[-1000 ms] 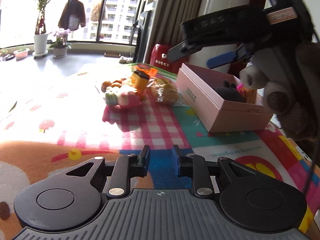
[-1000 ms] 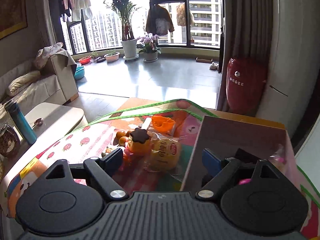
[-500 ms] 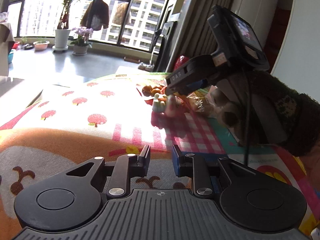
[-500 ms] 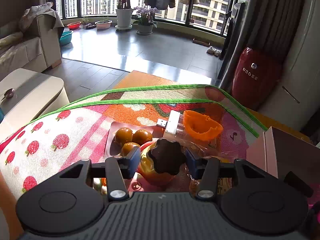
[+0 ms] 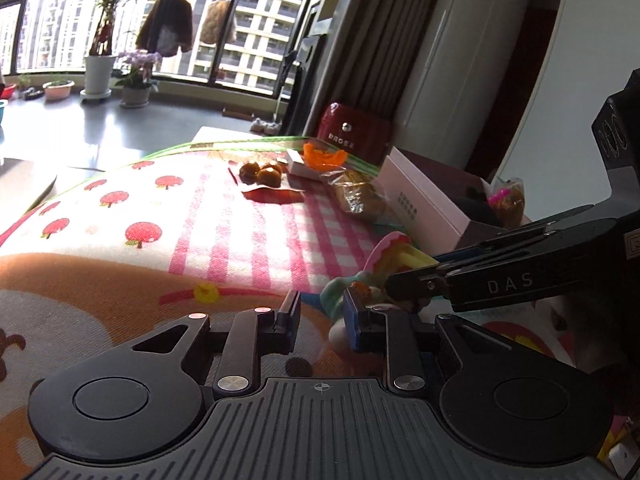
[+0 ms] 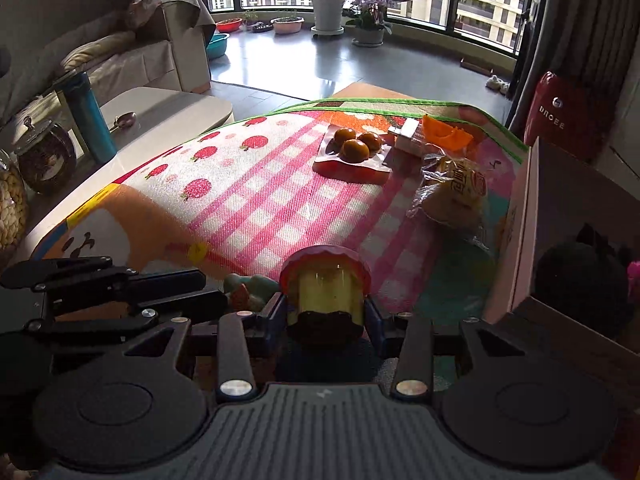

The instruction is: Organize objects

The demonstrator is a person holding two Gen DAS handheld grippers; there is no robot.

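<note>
My right gripper (image 6: 325, 312) is shut on a yellow toy jar with a dark lid and pink base (image 6: 325, 288), held on its side above the mat. It also shows in the left wrist view (image 5: 400, 258) between the right gripper's fingers (image 5: 412, 280). My left gripper (image 5: 320, 312) has a narrow gap between its jaws and holds nothing; a pale green and orange figure (image 5: 352, 292) lies just past its right finger. That figure shows beside the jar (image 6: 244, 292). The pink box (image 5: 424, 200) stands to the right, open, with a dark plush toy (image 6: 580, 268) inside.
On the colourful mat (image 6: 248, 184) lie a packet of brown balls (image 6: 354, 148), a wrapped bun (image 6: 454, 196), a white box (image 6: 408, 136) and an orange piece (image 6: 444, 132). A red appliance (image 6: 560, 120) stands beyond. Jars and a blue bottle (image 6: 90, 120) are at the left.
My right gripper closed on the toy jar, lifted it from the pile and drew it back toward the near side, tipped over. My left gripper swung right toward the pale green figure.
</note>
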